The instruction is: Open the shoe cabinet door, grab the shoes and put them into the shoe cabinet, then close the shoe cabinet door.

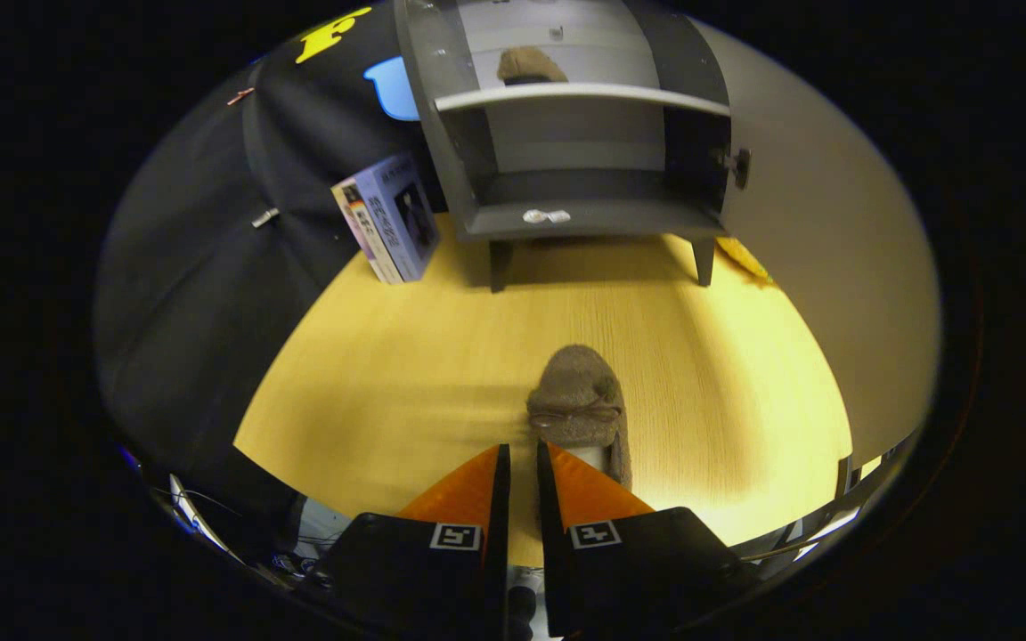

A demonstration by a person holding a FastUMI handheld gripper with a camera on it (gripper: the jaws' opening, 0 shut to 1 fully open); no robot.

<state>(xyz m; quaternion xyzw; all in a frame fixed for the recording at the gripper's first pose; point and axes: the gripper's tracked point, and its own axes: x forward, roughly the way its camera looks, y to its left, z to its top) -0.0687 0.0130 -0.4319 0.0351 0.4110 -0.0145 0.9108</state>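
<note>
My gripper [522, 463] is shut on the left rim of a brown fuzzy slipper [580, 401]. One finger is inside the shoe's opening and the other is outside it. The slipper's toe points away from me toward the grey shoe cabinet [566, 214], which stands beyond it on short legs. The cabinet door [825, 267] is swung wide open to the right, with its dark knob [740, 166] at the edge. A second brown slipper [526, 64] rests on the cabinet's upper shelf [584, 93]. The lower compartment looks bare.
The slipper hangs over a yellow wooden tabletop [406, 374]. A purple box [388, 218] leans by the cabinet's left side against the black cloth wall. A small yellow object [745, 258] lies behind the open door near the right leg.
</note>
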